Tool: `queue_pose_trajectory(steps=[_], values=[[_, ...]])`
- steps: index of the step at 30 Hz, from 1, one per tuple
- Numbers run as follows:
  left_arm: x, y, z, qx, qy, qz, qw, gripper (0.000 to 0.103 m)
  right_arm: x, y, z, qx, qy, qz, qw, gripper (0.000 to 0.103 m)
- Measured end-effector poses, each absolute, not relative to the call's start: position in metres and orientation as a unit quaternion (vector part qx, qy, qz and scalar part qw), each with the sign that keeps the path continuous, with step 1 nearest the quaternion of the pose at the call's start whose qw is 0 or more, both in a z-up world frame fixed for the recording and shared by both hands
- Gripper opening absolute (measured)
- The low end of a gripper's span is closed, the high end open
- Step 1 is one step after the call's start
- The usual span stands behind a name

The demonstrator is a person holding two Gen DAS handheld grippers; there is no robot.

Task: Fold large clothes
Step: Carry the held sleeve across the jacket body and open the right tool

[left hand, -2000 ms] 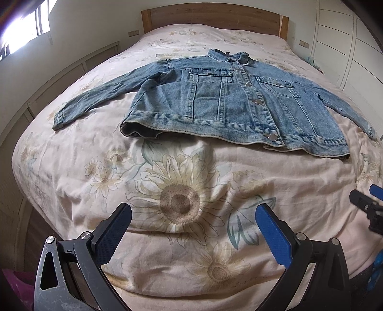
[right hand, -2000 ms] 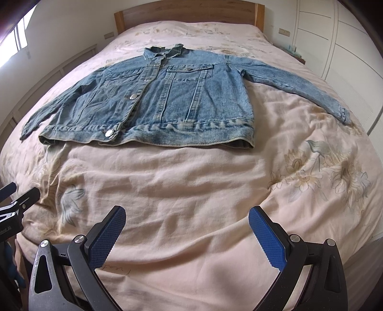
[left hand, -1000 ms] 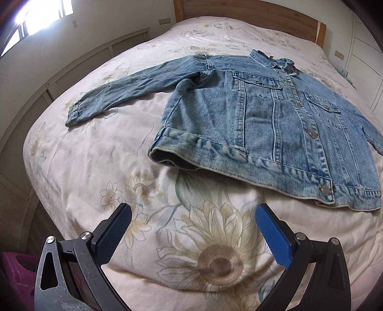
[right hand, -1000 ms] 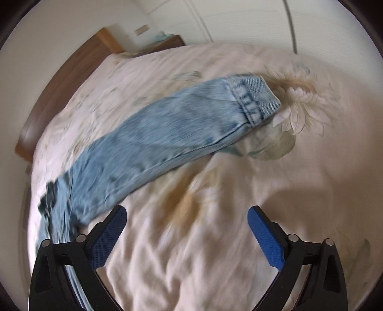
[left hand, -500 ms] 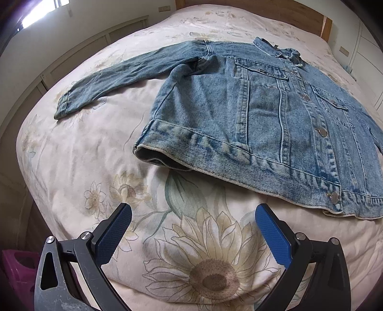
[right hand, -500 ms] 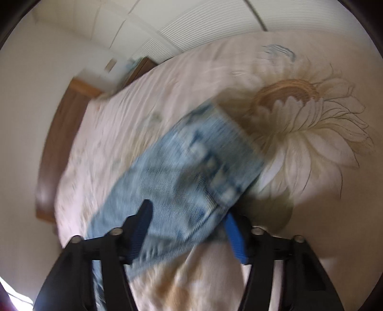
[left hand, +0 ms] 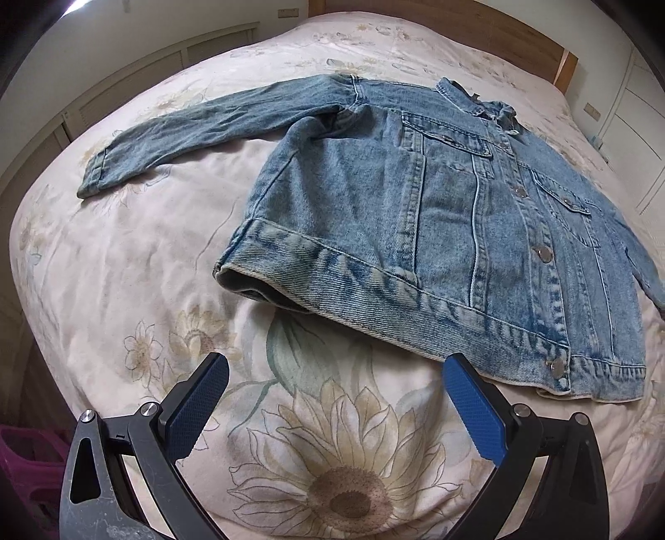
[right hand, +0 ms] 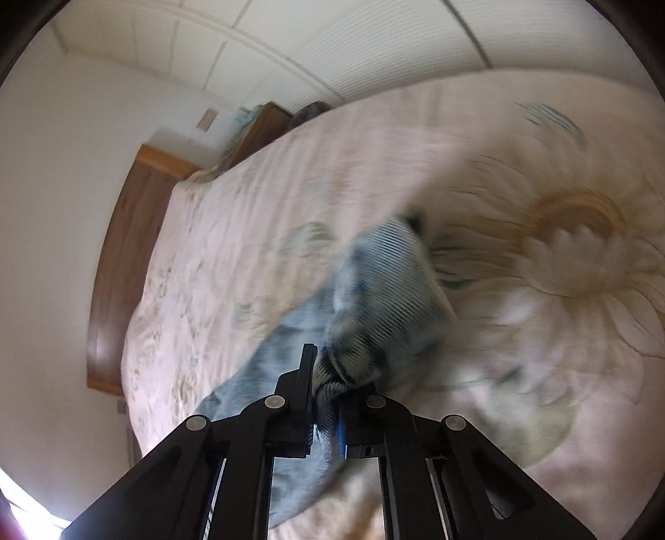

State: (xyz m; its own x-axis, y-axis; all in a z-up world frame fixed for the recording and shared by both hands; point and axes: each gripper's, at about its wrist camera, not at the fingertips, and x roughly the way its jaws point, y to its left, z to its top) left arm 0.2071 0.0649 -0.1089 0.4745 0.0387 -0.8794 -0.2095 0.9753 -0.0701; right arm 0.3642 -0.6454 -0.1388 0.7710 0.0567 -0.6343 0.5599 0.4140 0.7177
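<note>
Garment: a faded blue denim jacket (left hand: 436, 232) lay front up and buttoned on the pale floral bedspread (left hand: 137, 266), collar toward the wooden headboard (left hand: 478, 29), hem toward the foot of the bed.

Right gripper: the black two-finger right gripper (right hand: 324, 411) was clamped tight on a bunched denim sleeve cuff (right hand: 382, 299), the cloth pinched between the pads and raised off the bedspread; the view was blurred.

Left gripper: the left gripper (left hand: 336, 407) hovered with its blue-padded jaws spread wide and nothing between them, over a printed sunflower just short of the hem.

Free sleeve: the other sleeve (left hand: 199, 128) stretched flat, well out to the left of the body in the left wrist view, its cuff well apart from the open fingers.

Key relation: the jacket's long axis ran from hem to collar, directly ahead of the left gripper; the near hem corner (left hand: 237, 278) lay closest to it, ahead and slightly left.

Likely step: the held sleeve seemed due to be carried across the jacket's front.
</note>
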Motion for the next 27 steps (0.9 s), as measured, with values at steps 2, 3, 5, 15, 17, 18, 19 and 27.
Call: queue_pose_trajectory(steps=[2,3,5,15,17,18,19,27], values=[[0.207,0.067,-0.11,-0.091,0.51,0.068,0.853,0.101,0.375,-0.636,-0.127,0.504,0.302,-0.151,0.795,0.008],[0.207,0.069,-0.111,-0.094,0.509,0.067,0.853,0.101,0.382,-0.629,-0.12,0.498,0.303,-0.145,0.8,0.008],[0.206,0.073,-0.111,-0.101,0.508,0.065,0.853,0.101,0.399,-0.613,-0.106,0.489,0.303,-0.126,0.808,0.007],[0.197,0.1,-0.094,-0.12,0.464,0.069,0.875,0.101,0.495,-0.487,-0.048,0.437,0.323,-0.012,0.839,0.007],[0.196,0.108,-0.093,-0.124,0.461,0.072,0.876,0.101,0.514,-0.454,-0.04,0.425,0.33,0.014,0.843,0.007],[0.195,0.111,-0.093,-0.126,0.461,0.073,0.876,0.101,0.524,-0.434,-0.036,0.418,0.334,0.028,0.844,0.007],[0.194,0.115,-0.093,-0.127,0.46,0.074,0.876,0.101,0.532,-0.418,-0.034,0.414,0.337,0.04,0.845,0.007],[0.188,0.145,-0.098,-0.142,0.458,0.1,0.872,0.101,0.586,-0.281,-0.026,0.38,0.362,0.134,0.84,0.007]])
